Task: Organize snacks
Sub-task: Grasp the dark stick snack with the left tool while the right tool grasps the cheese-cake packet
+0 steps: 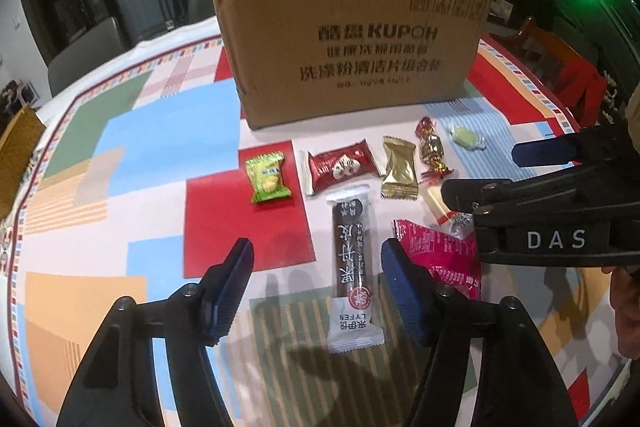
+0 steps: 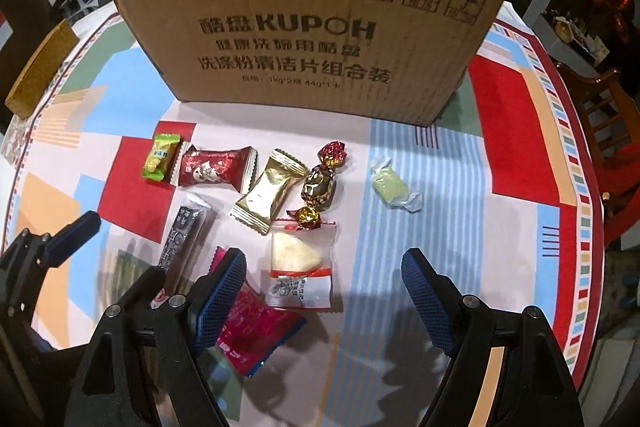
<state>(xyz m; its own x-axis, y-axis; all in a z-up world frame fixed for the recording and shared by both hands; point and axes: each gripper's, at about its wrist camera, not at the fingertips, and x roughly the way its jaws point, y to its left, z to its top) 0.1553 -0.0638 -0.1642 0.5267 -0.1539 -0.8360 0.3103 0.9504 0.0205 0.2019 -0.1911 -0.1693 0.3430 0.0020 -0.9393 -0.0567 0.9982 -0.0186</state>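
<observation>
Left wrist view: the left gripper [image 1: 316, 283] hangs over a desk covered with a cloth of coloured patches [image 1: 140, 131], its blue-padded fingers [image 1: 232, 287] roughly half spread, astride the long dark snack bar in a clear-ended wrapper [image 1: 354, 259] but not pressing on it (a gap shows on either side). Just right of the bar lies a pink foil packet [image 1: 444, 259], touching the right finger's tip. Beyond, in a row, lie a small green sweet packet [image 1: 267, 177], a dark red packet [image 1: 342, 166], a gold foil packet [image 1: 399, 167], a gold-and-red twisted sweet [image 1: 431, 147] and a pale green sweet in clear wrap [image 1: 466, 135]. A brown cardboard box printed KUPOH [image 1: 352, 39] stands upright behind them.

Right wrist view: the right gripper [image 2: 324, 291] has its fingers [image 2: 426, 301] wide apart, holding nothing; a clear bag with a white wedge-shaped snack and red trim [image 2: 300, 261] lies between them, nearer the left finger, untouched. All snacks rest on the desk in front of the box; none can be seen inside it.
</observation>
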